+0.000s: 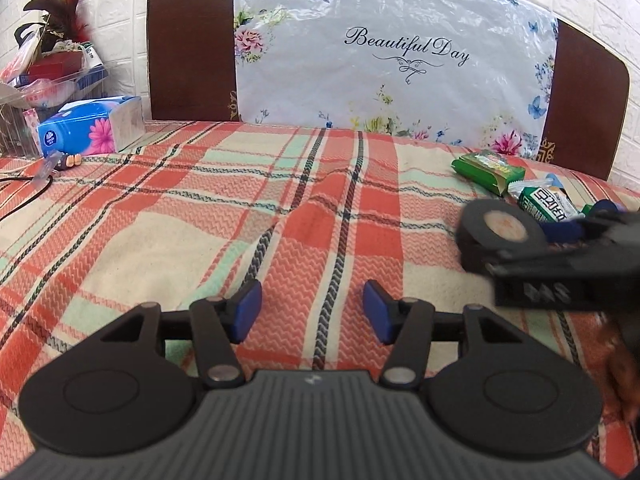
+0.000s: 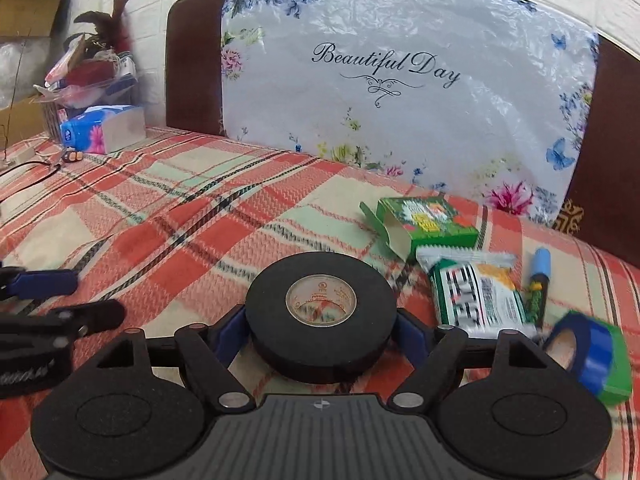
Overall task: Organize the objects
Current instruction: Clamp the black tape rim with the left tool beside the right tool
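We hold the black tape roll flat between our right gripper pads, clamped above the plaid cloth, left of the snack clutter, while our left gripper hangs open, empty.

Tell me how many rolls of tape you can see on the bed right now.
2. The black tape roll sits between the right gripper fingers. The blue and green tape roll lies on its side at the right, beside the snack packet. More may be hidden.
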